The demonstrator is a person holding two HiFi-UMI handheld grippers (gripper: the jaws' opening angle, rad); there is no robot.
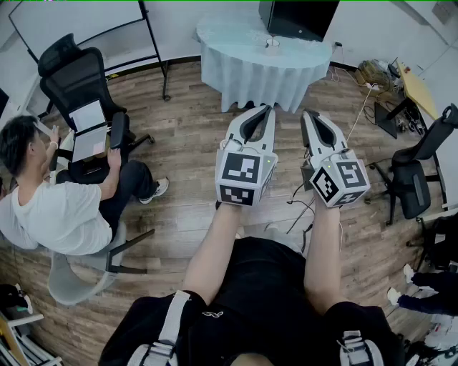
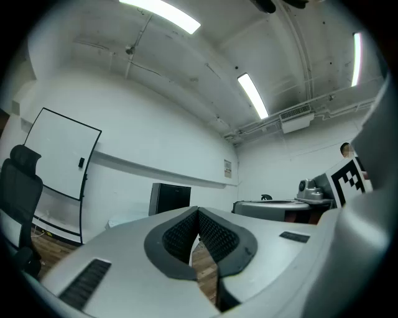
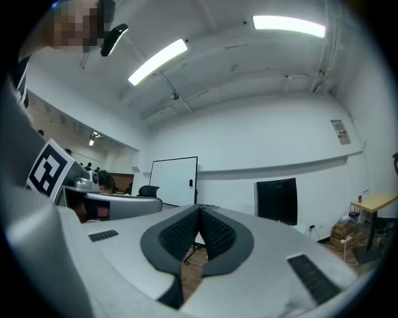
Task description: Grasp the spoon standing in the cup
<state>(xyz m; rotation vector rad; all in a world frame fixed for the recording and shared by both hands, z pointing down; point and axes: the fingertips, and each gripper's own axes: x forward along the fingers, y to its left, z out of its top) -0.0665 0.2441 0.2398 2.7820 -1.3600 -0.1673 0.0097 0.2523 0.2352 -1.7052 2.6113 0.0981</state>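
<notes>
Both grippers are held side by side over the wooden floor, pointing at a round table with a pale blue cloth [image 1: 236, 68]. A small pale object [image 1: 272, 46] stands on that table, too small to make out as a cup or spoon. My left gripper [image 1: 268, 107] is shut with nothing in it; in the left gripper view its dark pads [image 2: 186, 233] meet at the tips. My right gripper [image 1: 306, 113] is shut and empty too, its pads [image 3: 214, 233] touching. Both grippers are well short of the table.
A black monitor [image 1: 297, 18] stands behind the table. A seated person [image 1: 50, 207] and office chairs [image 1: 71, 71] are at the left, with a whiteboard [image 1: 79, 21] behind. Another chair [image 1: 415, 171], cables [image 1: 304, 204] and a desk [image 1: 418, 89] are at the right.
</notes>
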